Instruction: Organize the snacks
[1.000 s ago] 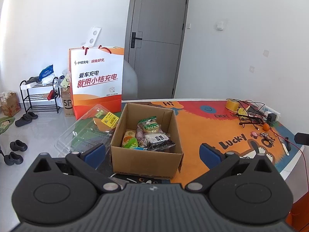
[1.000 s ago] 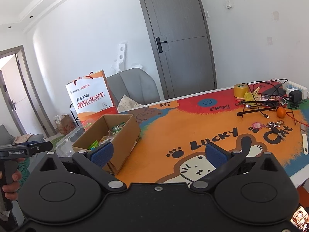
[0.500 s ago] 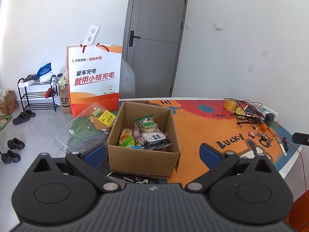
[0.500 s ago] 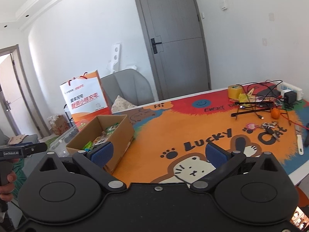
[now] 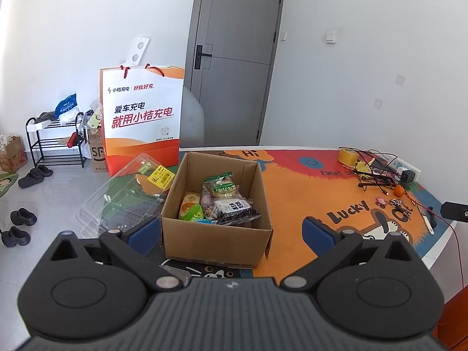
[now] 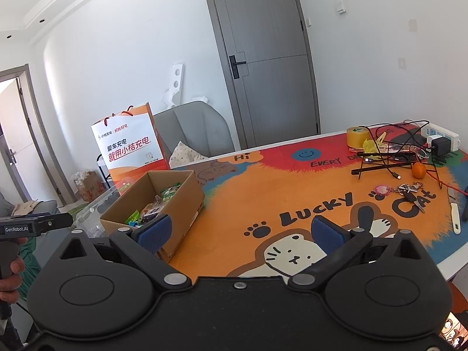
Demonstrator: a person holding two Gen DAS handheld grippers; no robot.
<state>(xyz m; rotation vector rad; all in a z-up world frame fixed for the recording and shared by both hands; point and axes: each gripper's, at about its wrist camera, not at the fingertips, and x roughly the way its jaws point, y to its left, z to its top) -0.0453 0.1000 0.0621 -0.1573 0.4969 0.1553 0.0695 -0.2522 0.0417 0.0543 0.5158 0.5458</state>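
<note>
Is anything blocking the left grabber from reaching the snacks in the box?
Only the cardboard box's own front wall stands between the open left gripper and the snack packets. The box top is open with nothing over it, so reaching in from above looks clear.

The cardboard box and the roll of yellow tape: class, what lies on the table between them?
In the right wrist view, only bare printed mat lies between the cardboard box and the roll of yellow tape: nothing rests on that stretch.

From my feed: box (image 5: 215,241) is matt brown cardboard, snack packets (image 5: 222,203) are glossy plastic film, clamshell tray (image 5: 122,196) clear shiny plastic, bag (image 5: 140,117) smooth paper.
</note>
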